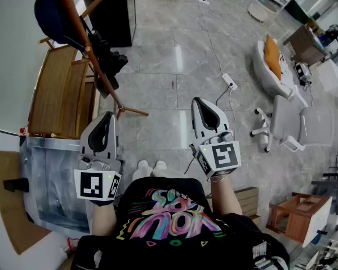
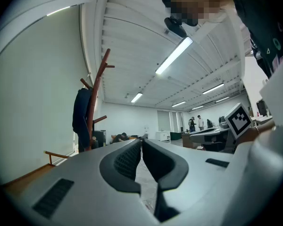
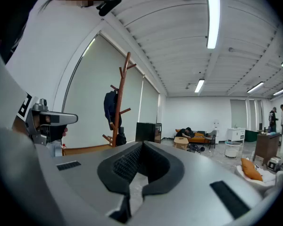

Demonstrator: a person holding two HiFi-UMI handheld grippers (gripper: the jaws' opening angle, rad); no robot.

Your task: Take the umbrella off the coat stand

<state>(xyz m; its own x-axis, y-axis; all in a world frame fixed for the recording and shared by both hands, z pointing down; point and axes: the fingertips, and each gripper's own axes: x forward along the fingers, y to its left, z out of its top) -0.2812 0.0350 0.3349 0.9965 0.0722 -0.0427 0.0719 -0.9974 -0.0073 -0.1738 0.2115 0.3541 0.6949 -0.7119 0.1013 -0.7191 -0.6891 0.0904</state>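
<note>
Head view has my two claws side by side above the grey floor (image 1: 158, 83), both well apart from the one wooden coat stand (image 1: 114, 94) at upper left. My left gripper (image 1: 108, 118) is clenched on nothing, its jaws meeting at the tips. My right gripper (image 1: 199, 102) is clenched too, and likewise empty. The single dark blue umbrella (image 1: 48, 13) hangs high on the stand, close against the pole, untouched by either claw. One black bundle (image 1: 108, 58) hangs lower on the same stand. Off to the right I count two chairs: a white chair (image 1: 265, 79) bearing one orange cushion (image 1: 272, 55), and a pale office chair (image 1: 304, 122). One power strip (image 1: 229, 81) lies on the floor nearby.
</note>
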